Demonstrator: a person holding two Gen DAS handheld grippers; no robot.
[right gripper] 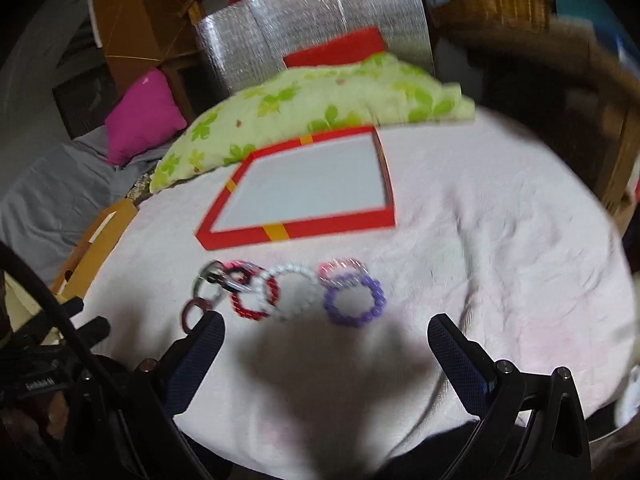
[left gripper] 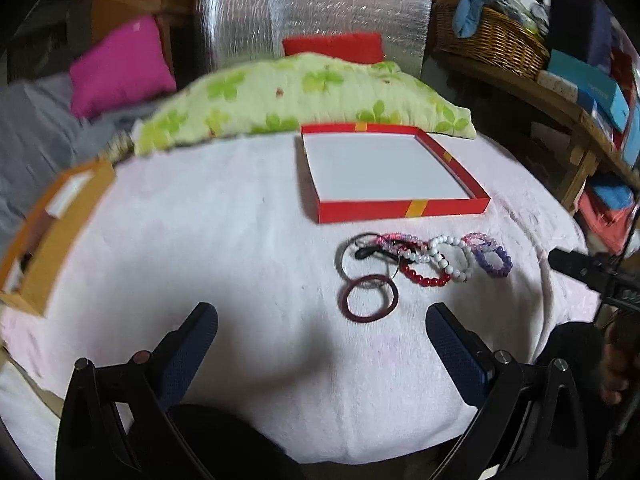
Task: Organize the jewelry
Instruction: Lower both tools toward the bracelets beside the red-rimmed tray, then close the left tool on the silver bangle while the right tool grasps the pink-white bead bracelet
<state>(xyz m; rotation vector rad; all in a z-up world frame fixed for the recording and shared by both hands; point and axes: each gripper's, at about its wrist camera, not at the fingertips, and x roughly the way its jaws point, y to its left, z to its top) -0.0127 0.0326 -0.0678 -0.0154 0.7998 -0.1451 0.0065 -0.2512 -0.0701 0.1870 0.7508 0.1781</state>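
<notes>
1. Left gripper [left gripper: 322, 316]: jaws spread wide, holding nothing, hovering above the pale pink cloth [left gripper: 200, 240] that covers the table.
2. Right gripper [right gripper: 326, 326]: jaws likewise wide apart and empty, above the same cloth; its tip shows at the right edge of the left wrist view.
3. Red box lid [left gripper: 400, 210]: shallow, white inside, yellow ribbon stripes on the rim; lies flat on the cloth, nothing in it, just beyond the jewelry.
4. Dark red bangle [left gripper: 370, 298]: nearest the left gripper, lying flat, touching a thin dark ring [left gripper: 344, 260] behind it.
5. Red bead bracelet [left gripper: 424, 276]: overlapped by the white bead bracelet [left gripper: 452, 256].
6. Purple bead bracelet [left gripper: 496, 260]: right end of the row, overlapping a pale pink bead bracelet [left gripper: 478, 238].
7. Green flowered pillow [left gripper: 280, 96]: behind the lid, at the far edge of the cloth.
8. Magenta cushion [left gripper: 120, 64]: far left, well apart from the jewelry.
9. Wicker basket [left gripper: 492, 40]: on a wooden shelf at right.
</notes>
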